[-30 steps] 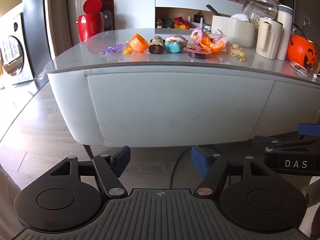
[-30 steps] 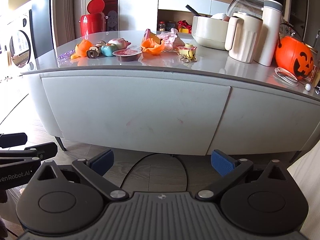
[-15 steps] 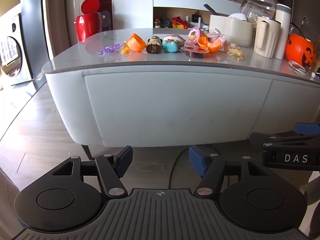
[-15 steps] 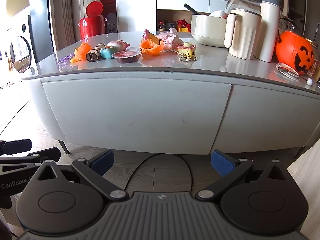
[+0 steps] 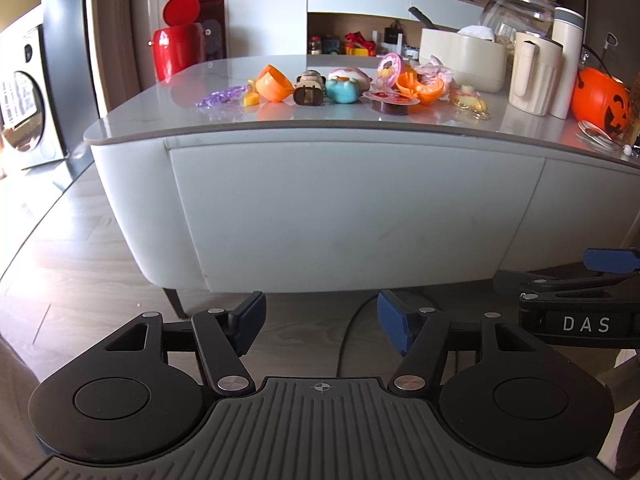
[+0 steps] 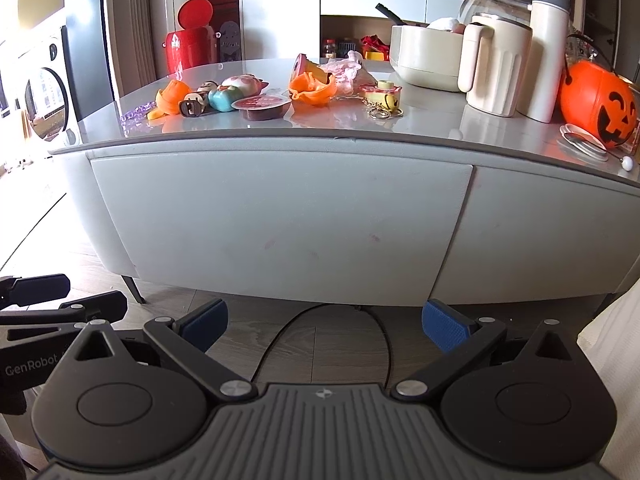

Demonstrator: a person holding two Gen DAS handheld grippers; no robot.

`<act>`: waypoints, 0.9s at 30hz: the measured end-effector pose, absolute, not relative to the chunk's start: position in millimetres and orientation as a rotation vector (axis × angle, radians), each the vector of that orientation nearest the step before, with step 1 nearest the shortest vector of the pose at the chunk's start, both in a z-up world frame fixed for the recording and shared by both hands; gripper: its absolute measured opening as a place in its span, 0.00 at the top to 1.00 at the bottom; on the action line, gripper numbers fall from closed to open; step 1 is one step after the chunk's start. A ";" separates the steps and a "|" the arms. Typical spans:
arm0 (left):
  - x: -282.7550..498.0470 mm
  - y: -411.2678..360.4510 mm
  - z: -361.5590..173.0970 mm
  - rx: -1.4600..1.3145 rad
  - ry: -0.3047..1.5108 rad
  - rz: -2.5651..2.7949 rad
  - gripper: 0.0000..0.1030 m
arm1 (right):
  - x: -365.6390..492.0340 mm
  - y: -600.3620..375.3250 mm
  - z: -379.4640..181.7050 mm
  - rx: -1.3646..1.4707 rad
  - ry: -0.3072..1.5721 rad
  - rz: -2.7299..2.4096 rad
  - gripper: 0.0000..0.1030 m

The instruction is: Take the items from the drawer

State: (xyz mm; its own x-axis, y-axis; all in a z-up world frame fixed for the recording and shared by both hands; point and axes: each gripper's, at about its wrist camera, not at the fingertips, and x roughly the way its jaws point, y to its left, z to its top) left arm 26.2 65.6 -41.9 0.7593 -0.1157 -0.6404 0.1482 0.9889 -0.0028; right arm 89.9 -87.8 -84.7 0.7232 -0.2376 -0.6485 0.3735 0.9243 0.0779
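A pale grey table with a closed drawer front [image 5: 352, 216] [image 6: 280, 232] stands before me. On its top lie small toys: an orange shell [image 5: 272, 83], a brown figure [image 5: 309, 88], a teal and pink figure [image 5: 344, 85] and a jelly cup [image 5: 394, 101]. My left gripper [image 5: 321, 322] hangs open and empty below the drawer, over the floor. My right gripper [image 6: 325, 326] is also open and empty, wider apart, at the same height beside it.
A pumpkin bucket [image 6: 598, 104], cream jug [image 6: 494, 64], tall flask [image 6: 546, 52] and bowl [image 6: 424, 56] crowd the table's right. A red bin [image 5: 178, 50] stands behind at the left. A black cable [image 6: 280, 340] runs over the wooden floor under the table.
The left gripper's blue pads have come a little closer together. Both views have hardly shifted.
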 end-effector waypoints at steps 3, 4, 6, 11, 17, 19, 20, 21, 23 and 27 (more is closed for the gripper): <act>26.2 65.5 -42.2 0.050 0.695 -0.146 0.35 | 89.8 -88.2 -84.7 0.212 0.686 -0.342 0.00; 26.3 65.7 -42.3 0.050 0.695 -0.147 0.35 | 89.7 -88.3 -84.7 0.213 0.687 -0.343 0.00; 26.5 65.6 -42.7 0.051 0.696 -0.147 0.35 | 89.9 -88.6 -85.0 0.213 0.688 -0.343 0.00; 26.7 66.3 -42.8 0.050 0.697 -0.148 0.35 | 89.8 -88.3 -84.9 0.213 0.688 -0.344 0.00; 26.8 66.3 -42.8 0.050 0.697 -0.148 0.35 | 90.0 -88.9 -85.7 0.214 0.690 -0.344 0.00; 26.8 66.3 -42.9 0.050 0.697 -0.149 0.35 | 90.0 -88.8 -85.7 0.214 0.690 -0.345 0.00; 26.8 66.3 -42.8 0.051 0.697 -0.149 0.35 | 90.0 -88.7 -85.7 0.214 0.690 -0.345 0.00; 26.8 66.3 -42.8 0.051 0.697 -0.149 0.35 | 90.0 -88.7 -85.7 0.215 0.690 -0.345 0.00; 26.8 66.3 -42.8 0.051 0.697 -0.150 0.35 | 90.1 -88.9 -85.8 0.214 0.690 -0.345 0.00; 26.8 66.2 -42.8 0.051 0.697 -0.150 0.35 | 90.2 -89.2 -85.9 0.213 0.690 -0.344 0.00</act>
